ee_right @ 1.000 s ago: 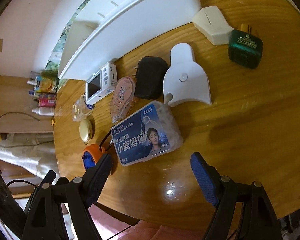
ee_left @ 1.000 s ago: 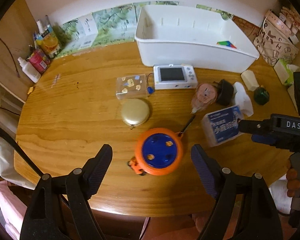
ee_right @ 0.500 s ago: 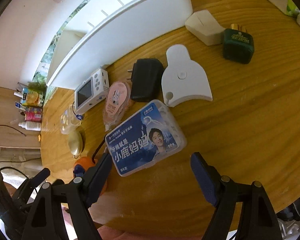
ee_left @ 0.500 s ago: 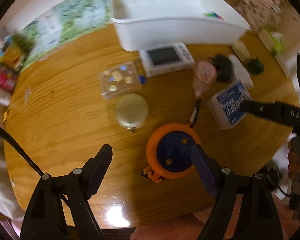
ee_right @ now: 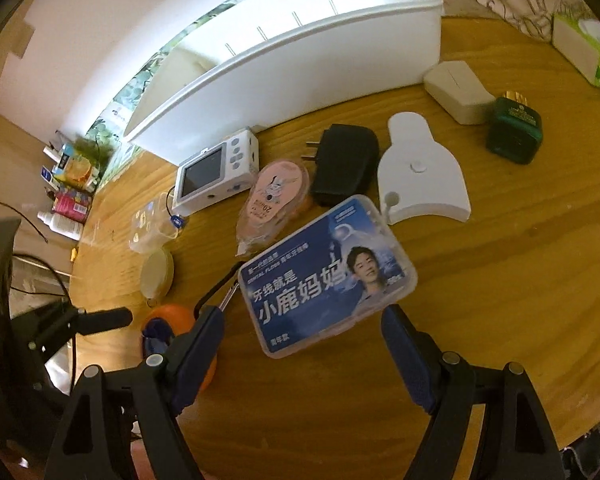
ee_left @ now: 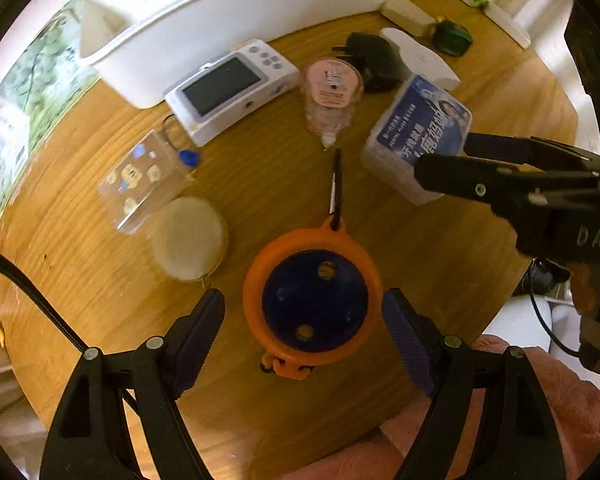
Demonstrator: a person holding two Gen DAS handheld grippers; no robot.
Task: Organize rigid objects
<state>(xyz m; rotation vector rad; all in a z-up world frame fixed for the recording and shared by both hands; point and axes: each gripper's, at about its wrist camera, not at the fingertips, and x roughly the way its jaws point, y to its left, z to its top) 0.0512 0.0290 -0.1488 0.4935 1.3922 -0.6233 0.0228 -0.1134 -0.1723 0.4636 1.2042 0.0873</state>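
1. The left hand-held gripper [ee_left: 303, 312] points down at the round wooden table [ee_left: 80, 248], its ribbed blue pads spread apart on either side of an orange disc-shaped reel with a dark blue centre [ee_left: 312, 304]; a gap shows at each pad, so nothing is clamped.
2. The right hand-held gripper [ee_right: 302, 354] also stands apart, straddling the near edge of a clear rectangular plastic box of dental floss with a blue printed label [ee_right: 326, 276]; the pads are close to its corners, but contact cannot be told.
3. Both things lie on the glossy, grained table in front of a large white plastic bin [ee_right: 300, 68].
4. Between box and bin lie a white digital camera [ee_right: 216, 172] with a dark screen, a pink oval packet in clear wrap [ee_right: 274, 200], a matte black plug adapter [ee_right: 346, 164] and a flat white bell-shaped piece [ee_right: 422, 176].
5. A pale round compact [ee_left: 188, 238] and a clear card holder [ee_left: 144, 180] lie to the reel's left.
6. A dark green square bottle [ee_right: 514, 134] stands beside a cream block [ee_right: 458, 90].
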